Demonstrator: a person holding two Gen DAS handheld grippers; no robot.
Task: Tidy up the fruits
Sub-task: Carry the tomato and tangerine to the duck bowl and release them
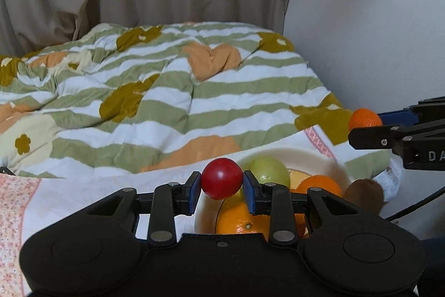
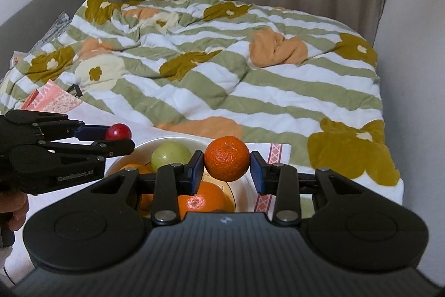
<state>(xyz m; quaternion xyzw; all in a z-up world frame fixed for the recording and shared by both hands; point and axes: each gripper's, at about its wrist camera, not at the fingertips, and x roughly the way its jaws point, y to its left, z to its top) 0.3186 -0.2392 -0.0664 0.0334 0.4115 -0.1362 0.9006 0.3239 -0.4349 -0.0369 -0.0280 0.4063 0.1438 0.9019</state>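
Already several fruits sit in the bowl (image 2: 244, 185); my left gripper (image 1: 221, 181) pinches a red fruit (image 1: 221, 178), my right gripper (image 2: 226, 166) a tangerine (image 2: 227, 158), neither placed yet.

Round smooth red fruit (image 1: 221, 178): one
Pale green round fruit (image 2: 170, 155): one
Oranges: at least three, largest (image 2: 200, 199)
Cream round bowl (image 2: 250, 185): one
Brown fuzzy kiwi (image 1: 365, 192): one

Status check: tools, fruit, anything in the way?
Left tool shut on red fruit. Right tool shut on mandarin. Both above the bowl. Nothing blocking.
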